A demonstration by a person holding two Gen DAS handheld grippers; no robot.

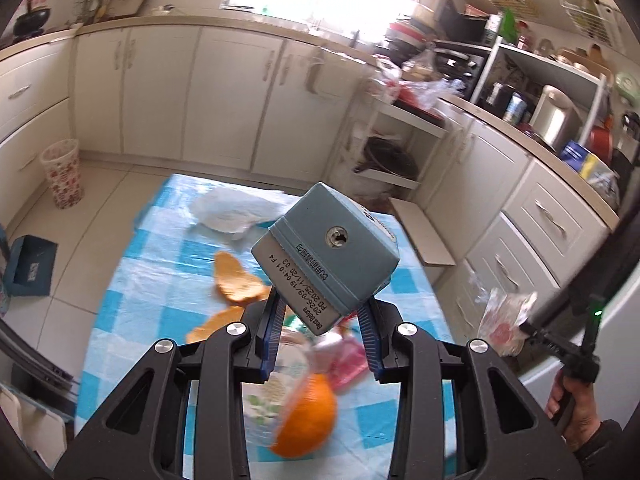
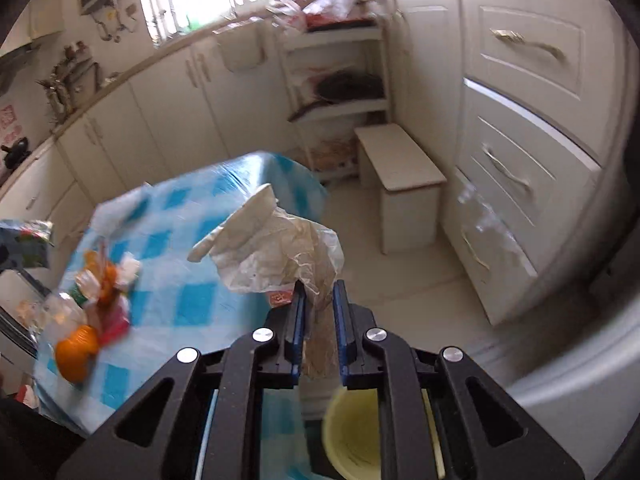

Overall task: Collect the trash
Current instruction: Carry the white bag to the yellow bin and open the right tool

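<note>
A blue drink carton (image 1: 326,254) is clenched by the left gripper (image 1: 324,316) — a crumpled plastic bag (image 2: 280,252) is pinched by the right gripper (image 2: 319,300).

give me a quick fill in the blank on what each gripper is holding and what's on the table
The left gripper is shut on a blue ____.
The right gripper is shut on a crumpled ____ bag.
The tablecloth has a blue and white ____ pattern.
Below the right gripper stands a ____ bucket.

Missing words: carton; plastic; checked; yellow
</note>
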